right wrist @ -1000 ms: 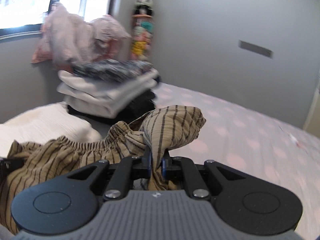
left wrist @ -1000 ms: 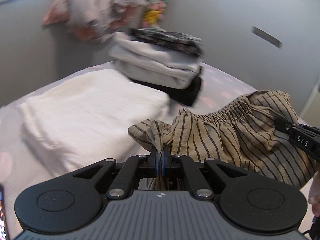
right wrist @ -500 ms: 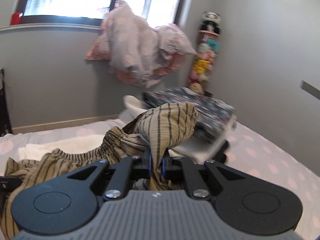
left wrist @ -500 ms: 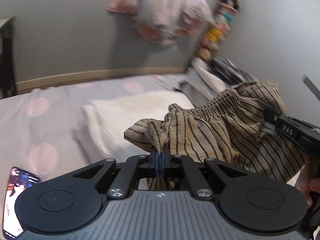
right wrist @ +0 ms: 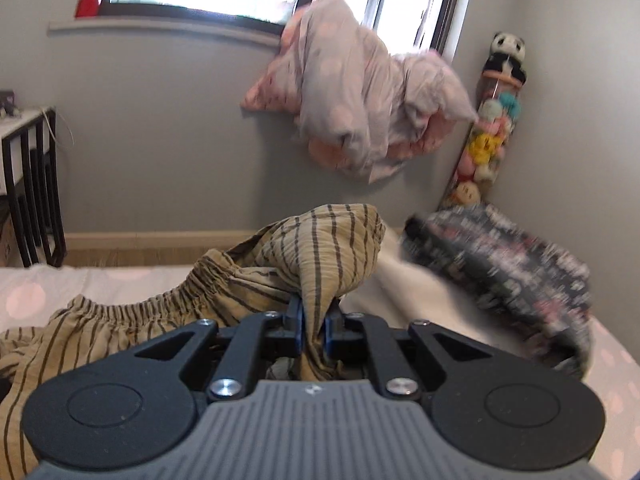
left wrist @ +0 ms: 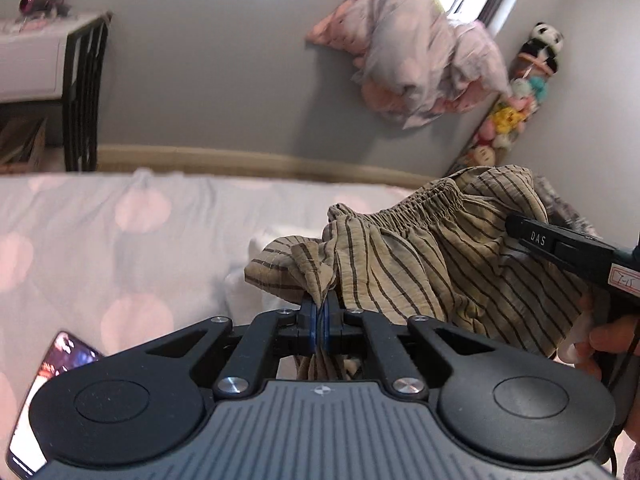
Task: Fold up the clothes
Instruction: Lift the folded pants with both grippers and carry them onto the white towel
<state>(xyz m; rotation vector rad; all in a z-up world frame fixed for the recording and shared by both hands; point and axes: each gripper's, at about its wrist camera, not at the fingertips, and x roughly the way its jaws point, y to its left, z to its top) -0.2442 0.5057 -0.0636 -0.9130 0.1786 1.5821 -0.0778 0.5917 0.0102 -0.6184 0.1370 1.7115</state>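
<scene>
Holding the striped shorts (left wrist: 420,256) up between them, both grippers are clamped on cloth: the left gripper (left wrist: 319,314) pinches a bunched corner at the left end of the waistband, the right gripper (right wrist: 314,324) pinches a wad at the right end. The shorts hang over the bed (left wrist: 100,232), apart from it as far as I can tell, with a white cloth (right wrist: 400,288) below. A patterned folded piece (right wrist: 500,264) lies at the far right, so some folding seems done. These shorts look unfolded and crumpled; I judge spreading and folding are all left. Their long axis runs left to right along the elastic waistband, which faces up and far; the legs hang down, near the cameras.
</scene>
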